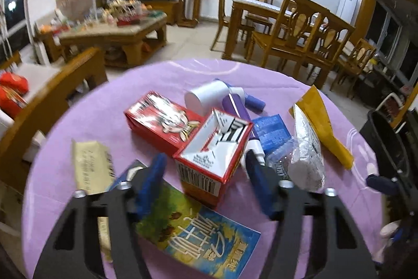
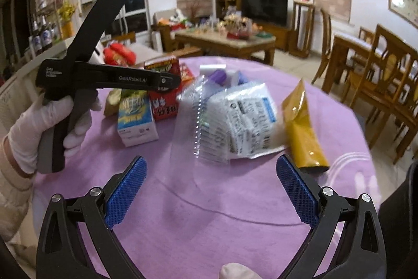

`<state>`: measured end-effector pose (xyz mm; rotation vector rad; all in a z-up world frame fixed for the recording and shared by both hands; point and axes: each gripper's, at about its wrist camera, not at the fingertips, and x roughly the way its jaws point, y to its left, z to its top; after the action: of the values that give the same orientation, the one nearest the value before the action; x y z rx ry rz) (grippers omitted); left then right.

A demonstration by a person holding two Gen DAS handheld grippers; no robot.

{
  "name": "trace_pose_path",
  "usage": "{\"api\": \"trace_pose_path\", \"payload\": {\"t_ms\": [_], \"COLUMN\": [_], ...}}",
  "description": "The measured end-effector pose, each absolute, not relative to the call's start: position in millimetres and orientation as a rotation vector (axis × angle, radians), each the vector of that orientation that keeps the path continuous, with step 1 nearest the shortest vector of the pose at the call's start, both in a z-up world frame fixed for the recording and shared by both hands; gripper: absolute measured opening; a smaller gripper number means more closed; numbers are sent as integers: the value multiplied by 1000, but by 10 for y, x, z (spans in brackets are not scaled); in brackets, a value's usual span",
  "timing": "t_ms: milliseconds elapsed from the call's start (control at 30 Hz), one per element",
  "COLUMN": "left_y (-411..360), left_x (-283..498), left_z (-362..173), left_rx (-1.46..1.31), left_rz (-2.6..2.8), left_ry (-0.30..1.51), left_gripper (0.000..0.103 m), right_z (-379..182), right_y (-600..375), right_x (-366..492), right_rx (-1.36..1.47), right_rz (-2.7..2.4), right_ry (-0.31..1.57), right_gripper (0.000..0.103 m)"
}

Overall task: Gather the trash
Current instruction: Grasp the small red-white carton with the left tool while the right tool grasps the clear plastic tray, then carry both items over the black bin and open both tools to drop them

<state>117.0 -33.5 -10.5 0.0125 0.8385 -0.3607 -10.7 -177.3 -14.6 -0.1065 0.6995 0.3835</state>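
1. A round table (image 1: 78,122) under a soft lilac cloth holds the trash, heaped near its middle.
2. Far left lies a flat cream wrapper (image 1: 90,166) with dark print, slightly creased.
3. Next comes a glossy blue-and-green carton (image 1: 198,229), flat on the cloth below the left gripper (image 1: 206,174).
4. The left gripper's blue, knurled pads stand partly spread on either side of an open red box (image 1: 211,161); the box has a white inside and a barcode on its side. The pads do not visibly press it.
5. Behind it lies a second red box (image 1: 159,119), shiny and closed.
6. A white cylinder (image 1: 206,96) and a purple tube (image 1: 235,106) rest at the far side of the heap.
7. To the right sit a blue packet (image 1: 271,130) and a crinkled clear bag (image 2: 235,119) with a printed label.
8. Farthest right, a smooth mustard-yellow pouch (image 2: 304,132) lies lengthwise.
9. The right gripper (image 2: 210,187) hangs above bare cloth, pads spread wide, empty.
10. A white-gloved hand (image 2: 34,135) grips the left tool's handle.
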Motion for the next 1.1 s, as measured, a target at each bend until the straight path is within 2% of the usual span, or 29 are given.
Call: {"api": "trace_pose_path", "payload": {"t_ms": [33,100,200,300,367,433,500,567,867,1100], "left_y": [-310,-248,-205,-93,-2,63,118,146,69,-386], "left_x": [1188,1202,1142,1073,949,863,812,744,612,516], "left_z": [-129,-151,-111,-17,114,211,280,342,483,582], "left_rx": [-9,-57,-92,-128,-163,-178,-184,-176,-148,-116], "left_rz": [-376,-403,-400,-403,-405,-408,-414,-417,-458,-547], "left_ry": [849,856,830,782,726,685,664,646,622,615], "left_gripper": [42,33,32,32,32,32,32,32,32,32], "right_z": [-146,-139,-132,-166,-193,-259,-292,-330,-120,221], "right_y": [-1755,-1700,-1674,-1682,-1721,-1704,-1725,-1788,-1868,-2638], "right_x": [-90,-84,-16,171,273,361,431,449,247,-160], "right_rx": [-95,-64,-30,36,83,128,193,225,262,310], "right_rz": [390,405,415,424,428,421,460,477,591,578], "right_ry": [709,717,751,814,856,909,938,960,906,810], "right_gripper": [97,97,94,85,73,70,63,42,39,40]}}
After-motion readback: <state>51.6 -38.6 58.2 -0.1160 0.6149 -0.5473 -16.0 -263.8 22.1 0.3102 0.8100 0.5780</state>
